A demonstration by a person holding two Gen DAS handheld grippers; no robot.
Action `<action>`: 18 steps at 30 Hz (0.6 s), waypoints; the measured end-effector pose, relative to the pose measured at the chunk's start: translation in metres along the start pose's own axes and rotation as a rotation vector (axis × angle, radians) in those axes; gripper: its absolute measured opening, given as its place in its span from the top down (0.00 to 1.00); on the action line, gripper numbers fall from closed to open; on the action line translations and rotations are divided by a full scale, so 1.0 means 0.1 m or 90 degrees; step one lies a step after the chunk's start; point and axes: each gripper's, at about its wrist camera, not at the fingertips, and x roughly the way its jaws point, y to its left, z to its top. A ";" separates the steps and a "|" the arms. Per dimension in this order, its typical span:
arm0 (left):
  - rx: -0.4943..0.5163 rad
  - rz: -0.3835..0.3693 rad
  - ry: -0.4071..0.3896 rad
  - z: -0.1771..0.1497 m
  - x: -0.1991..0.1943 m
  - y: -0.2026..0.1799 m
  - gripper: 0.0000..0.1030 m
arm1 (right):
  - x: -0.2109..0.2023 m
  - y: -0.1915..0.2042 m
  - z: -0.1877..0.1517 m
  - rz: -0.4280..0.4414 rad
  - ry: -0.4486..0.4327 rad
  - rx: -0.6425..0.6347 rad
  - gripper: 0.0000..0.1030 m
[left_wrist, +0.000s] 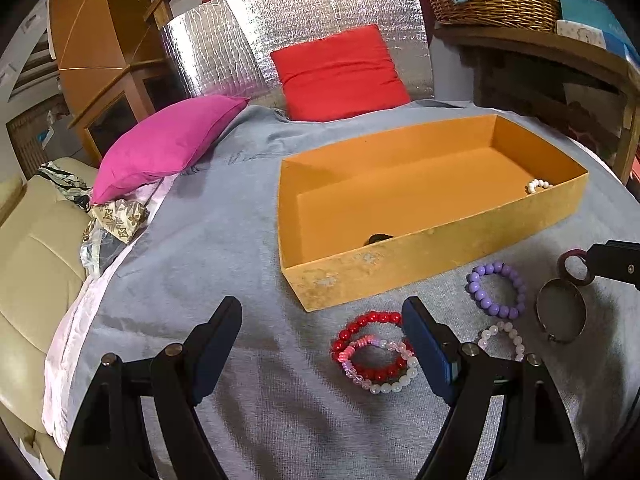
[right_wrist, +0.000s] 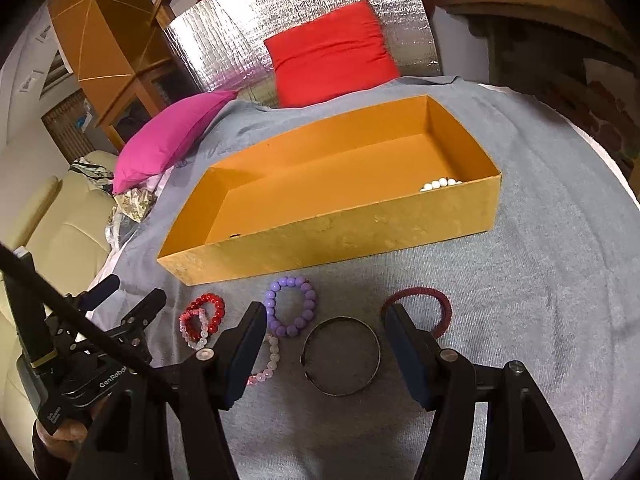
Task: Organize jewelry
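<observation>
Lying between the spread fingers of the right gripper, the metal bangle rests flat on the grey blanket, untouched, with the maroon ring partly behind the right finger and the purple bead bracelet just beyond the left one. A pale pink bead bracelet sits tucked against that left finger. The left gripper also stands wide and empty, over bare blanket, its right finger beside the red bead bracelet with a pink-and-white bracelet lying across it. The orange box stands just behind the row of jewelry, its near wall close to the purple beads; white beads sit in its right end and a small dark item against its near wall. Open blanket remains to the box's right and nearer the cameras.
</observation>
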 end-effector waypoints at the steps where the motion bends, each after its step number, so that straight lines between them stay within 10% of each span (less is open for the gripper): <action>1: 0.000 0.000 0.001 0.00 0.00 0.00 0.20 | 0.00 0.00 0.00 0.000 0.001 0.000 0.36; 18: 0.024 -0.002 0.031 -0.07 0.09 -0.06 0.20 | 0.04 -0.10 -0.03 -0.017 0.024 0.005 0.36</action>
